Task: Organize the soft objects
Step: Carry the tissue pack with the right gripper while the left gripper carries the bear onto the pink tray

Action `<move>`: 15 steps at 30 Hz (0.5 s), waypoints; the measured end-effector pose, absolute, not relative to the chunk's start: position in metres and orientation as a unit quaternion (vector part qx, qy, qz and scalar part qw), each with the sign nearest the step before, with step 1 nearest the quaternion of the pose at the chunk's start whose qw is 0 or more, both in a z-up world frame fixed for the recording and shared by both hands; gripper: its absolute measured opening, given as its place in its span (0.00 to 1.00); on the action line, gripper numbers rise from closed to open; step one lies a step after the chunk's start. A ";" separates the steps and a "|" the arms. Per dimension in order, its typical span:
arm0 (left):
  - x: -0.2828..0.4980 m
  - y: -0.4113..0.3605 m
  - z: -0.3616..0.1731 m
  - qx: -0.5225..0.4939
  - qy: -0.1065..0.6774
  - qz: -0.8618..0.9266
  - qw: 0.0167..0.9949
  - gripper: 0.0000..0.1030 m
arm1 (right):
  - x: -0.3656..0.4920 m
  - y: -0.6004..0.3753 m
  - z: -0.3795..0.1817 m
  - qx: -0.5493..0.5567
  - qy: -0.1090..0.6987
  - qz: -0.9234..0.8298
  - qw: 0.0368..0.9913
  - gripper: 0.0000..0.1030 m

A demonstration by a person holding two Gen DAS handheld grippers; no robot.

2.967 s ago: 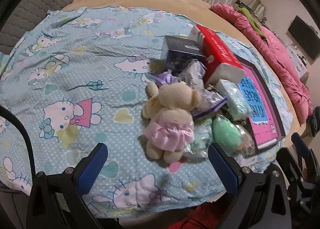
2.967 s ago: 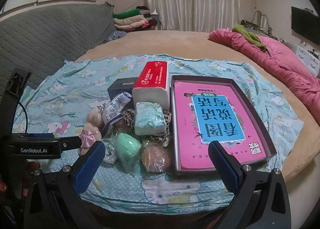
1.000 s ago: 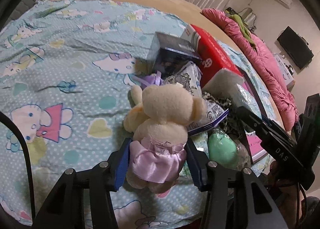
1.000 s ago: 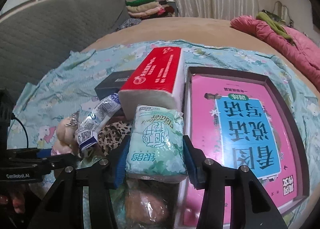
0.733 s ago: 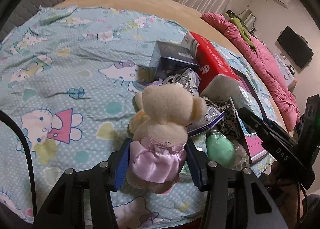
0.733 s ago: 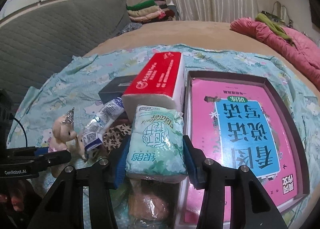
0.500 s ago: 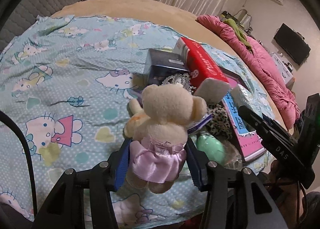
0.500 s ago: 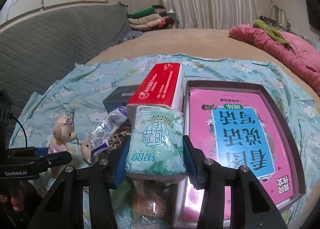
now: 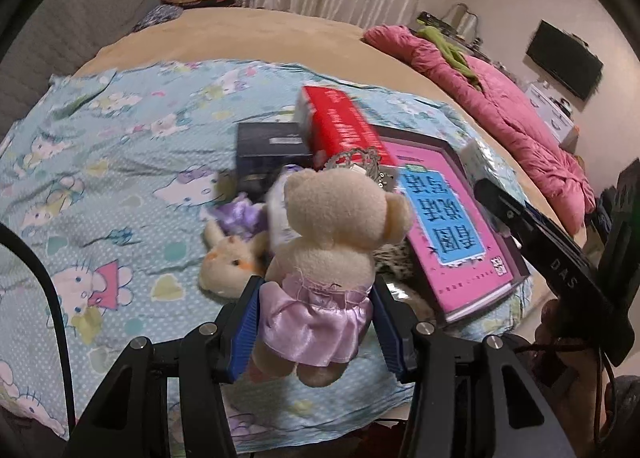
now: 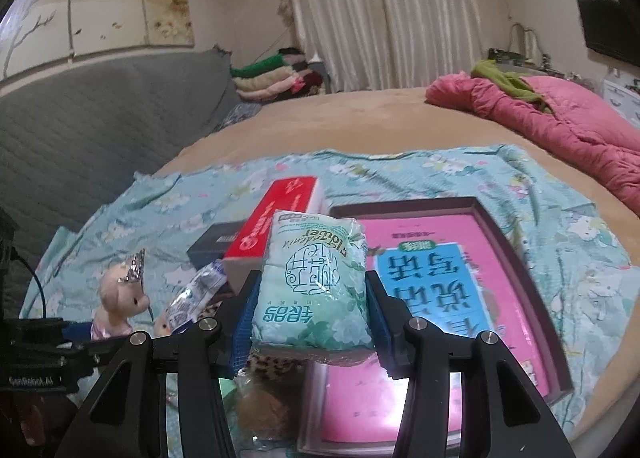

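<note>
My left hand-held gripper (image 9: 316, 322) is clamped on a cream teddy bear (image 9: 332, 254) at its pink satin skirt, low in the centre of the left wrist view, and the bear hangs clear above the cartoon-print sheet (image 9: 120, 162). My right hand-held gripper (image 10: 310, 322) is squeezing a green pack of tissues (image 10: 314, 278) between its blue pads (image 10: 244, 320), lower centre of the right wrist view, with the pack raised over the clutter. Below the bear, a second small plush toy (image 9: 228, 262) lies on the sheet at centre left. Beyond it sit a dark box (image 9: 268, 150), a red tissue box (image 9: 340, 126) and a shallow tray (image 10: 516, 258) with a pink book (image 9: 448, 226) in it, toward the right. I judge this to be the carry step: both soft things are picked up and neither is set down yet. Next I need a spot for each, probably the bare sheet in the left part of the left wrist view, well apart from the hard boxes. I would lower gently and loosen only once each rests. The bear's skirt is slippery, so it could slide out.
</note>
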State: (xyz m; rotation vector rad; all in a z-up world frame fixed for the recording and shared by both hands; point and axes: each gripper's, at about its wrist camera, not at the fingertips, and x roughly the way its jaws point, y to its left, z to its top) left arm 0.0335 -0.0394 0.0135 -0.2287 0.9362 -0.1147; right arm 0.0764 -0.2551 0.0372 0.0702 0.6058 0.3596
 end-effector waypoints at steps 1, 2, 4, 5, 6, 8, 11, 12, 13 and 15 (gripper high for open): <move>0.035 -0.045 0.015 -0.104 0.450 -0.058 0.885 0.51 | 0.076 -0.259 0.039 0.033 0.294 0.168 0.940 0.49; 0.035 -0.051 0.017 -0.100 0.450 -0.062 0.885 0.51 | 0.077 -0.261 0.039 0.030 0.293 0.162 0.942 0.49; 0.038 -0.061 0.020 -0.090 0.449 -0.068 0.886 0.51 | 0.077 -0.268 0.040 0.029 0.290 0.150 0.945 0.49; 0.039 -0.066 0.021 -0.087 0.449 -0.070 0.887 0.51 | 0.076 -0.272 0.041 0.031 0.289 0.146 0.946 0.49; 0.039 -0.071 0.022 -0.084 0.449 -0.073 0.887 0.51 | 0.077 -0.277 0.041 0.036 0.288 0.143 0.946 0.49; 0.042 -0.080 0.024 -0.077 0.450 -0.079 0.886 0.51 | 0.077 -0.286 0.043 0.045 0.284 0.135 0.948 0.49; 0.045 -0.095 0.029 -0.068 0.448 -0.090 0.887 0.51 | 0.076 -0.296 0.045 0.055 0.280 0.126 0.950 0.49; 0.047 -0.100 0.030 -0.064 0.447 -0.092 0.887 0.51 | 0.076 -0.300 0.046 0.058 0.279 0.123 0.951 0.49; 0.049 -0.105 0.031 -0.061 0.447 -0.097 0.887 0.51 | 0.075 -0.304 0.046 0.060 0.277 0.118 0.952 0.49; 0.052 -0.112 0.032 -0.061 0.449 -0.102 0.886 0.51 | 0.076 -0.309 0.047 0.067 0.276 0.112 0.952 0.49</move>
